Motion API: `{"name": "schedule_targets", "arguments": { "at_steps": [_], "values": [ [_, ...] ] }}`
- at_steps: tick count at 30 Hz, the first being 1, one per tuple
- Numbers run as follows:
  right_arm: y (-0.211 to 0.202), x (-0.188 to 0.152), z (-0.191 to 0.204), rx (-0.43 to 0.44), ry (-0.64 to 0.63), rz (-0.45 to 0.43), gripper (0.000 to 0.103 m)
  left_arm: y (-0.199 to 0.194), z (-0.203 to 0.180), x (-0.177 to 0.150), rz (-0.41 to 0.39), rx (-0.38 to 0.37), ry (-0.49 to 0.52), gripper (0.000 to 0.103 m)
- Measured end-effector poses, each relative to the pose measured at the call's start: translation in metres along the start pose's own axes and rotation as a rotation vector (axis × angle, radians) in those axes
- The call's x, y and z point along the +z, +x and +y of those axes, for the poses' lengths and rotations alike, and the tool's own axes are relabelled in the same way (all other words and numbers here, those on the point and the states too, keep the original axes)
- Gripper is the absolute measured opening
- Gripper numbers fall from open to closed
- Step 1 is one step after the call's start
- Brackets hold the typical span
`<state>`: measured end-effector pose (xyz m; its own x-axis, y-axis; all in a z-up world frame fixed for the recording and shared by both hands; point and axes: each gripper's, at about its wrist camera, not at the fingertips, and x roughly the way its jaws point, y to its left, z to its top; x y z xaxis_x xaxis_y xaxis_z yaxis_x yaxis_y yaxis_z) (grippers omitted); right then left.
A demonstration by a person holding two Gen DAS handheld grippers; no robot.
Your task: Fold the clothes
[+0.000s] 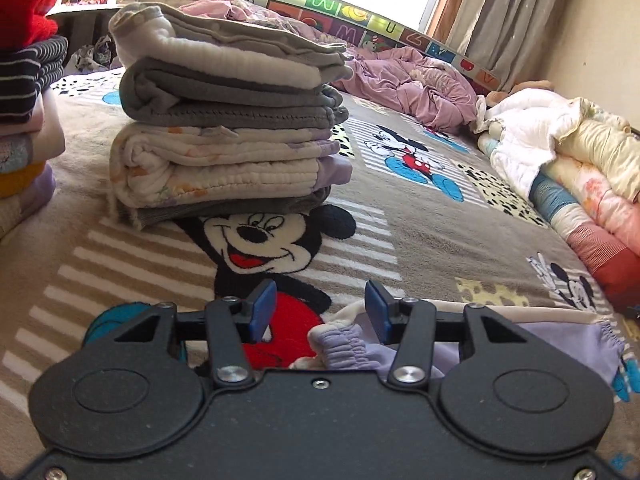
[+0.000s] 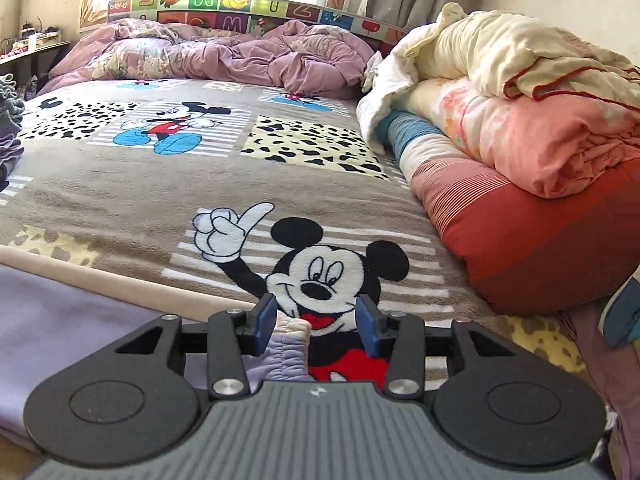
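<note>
Bedroom, daylight thru window ahead. Bed covered w/ Mickey Mouse blanket [image 1: 420, 216], taupe w/ striped and spotted patches.

My left gripper [image 1: 320, 314]: jaws apart, mid-wide, blue pads [image 1: 262, 308] clear of each other. Nothing clamped. Lilac garment [image 1: 560, 340] lies flat on blanket under and to the right of this tool; its gathered elastic edge [image 1: 344, 350] sits bunched just below the gap, nearer the right pad. Can't tell if pad touches cloth.

Ahead-left of left tool: folded stack [image 1: 228, 120] on blanket, grey pieces on top, white quilted piece w/ lilac trim lower, grey one at bottom. Farther left, at frame edge, second pile [image 1: 28, 76]: red on top, black/white stripes under, pale layers below.

My right gripper [image 2: 316, 324]: jaws also apart, nothing pinched. Other end of lilac garment [image 2: 60, 320] spreads to the left of this tool; its ruched cuff [image 2: 286, 346] lies in the gap, just beside left pad [image 2: 266, 322], right pad well clear.

Right of right tool: rolled quilts [image 2: 520, 184], red/pink/cream, along bed edge. Far ahead: rumpled mauve duvet [image 2: 224, 60] against alphabet headboard panel [image 2: 224, 10]. Grey curtain [image 1: 508, 12] ahead-right.
</note>
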<state>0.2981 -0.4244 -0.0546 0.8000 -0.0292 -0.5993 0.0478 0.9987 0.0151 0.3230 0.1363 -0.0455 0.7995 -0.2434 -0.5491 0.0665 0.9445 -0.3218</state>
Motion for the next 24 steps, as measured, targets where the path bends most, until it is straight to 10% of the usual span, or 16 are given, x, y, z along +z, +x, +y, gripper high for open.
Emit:
{"name": "schedule_targets", "arguments": {
  "at_steps": [10,19,22,24],
  "values": [
    [-0.017,-0.077,0.043,0.288,0.375,-0.044,0.055,0.011,0.008,-0.016,0.077,-0.071,-0.116,0.038],
    [-0.008,-0.086,0.062,0.331,0.295,-0.043,0.063,-0.014,-0.011,-0.027,0.035,-0.004,-0.023,0.008],
    [-0.012,-0.084,0.056,0.309,0.323,-0.058,0.062,-0.019,-0.006,-0.039,0.033,0.065,-0.033,0.011],
    [-0.011,-0.085,0.051,0.288,0.334,-0.056,0.062,-0.007,0.002,-0.045,0.013,0.086,-0.043,0.039]
  ]
}}
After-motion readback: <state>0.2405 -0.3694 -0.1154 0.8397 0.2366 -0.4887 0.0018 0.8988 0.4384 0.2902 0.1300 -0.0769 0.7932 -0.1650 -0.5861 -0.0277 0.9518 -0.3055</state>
